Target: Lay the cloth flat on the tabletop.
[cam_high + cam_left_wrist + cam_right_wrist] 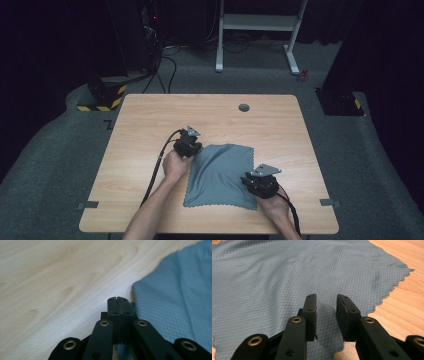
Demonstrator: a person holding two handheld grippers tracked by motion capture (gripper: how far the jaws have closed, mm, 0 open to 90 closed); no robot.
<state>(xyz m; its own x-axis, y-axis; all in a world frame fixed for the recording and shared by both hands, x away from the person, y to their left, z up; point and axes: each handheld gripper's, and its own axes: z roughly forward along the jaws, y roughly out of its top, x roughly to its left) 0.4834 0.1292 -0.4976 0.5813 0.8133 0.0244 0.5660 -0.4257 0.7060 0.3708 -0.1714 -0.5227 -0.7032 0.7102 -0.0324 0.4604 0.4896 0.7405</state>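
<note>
So, 1 grey cloth [220, 175] on 1 table [150, 120]: left claw [117, 300] clenched at cloth's edge, right claw [326, 307] released above it.

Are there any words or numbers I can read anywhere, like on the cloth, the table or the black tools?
No readable text: there are no words, numbers or brand marks in these pictures.
Blue-grey diamond-patterned cloth with scalloped edge: only a woven pattern, no label.
Light wooden table: plain wood grain.
Left black tool and right black tool: no markings to read.
Yellow-and-black striped base on the floor: warning stripes, no lettering.
</note>
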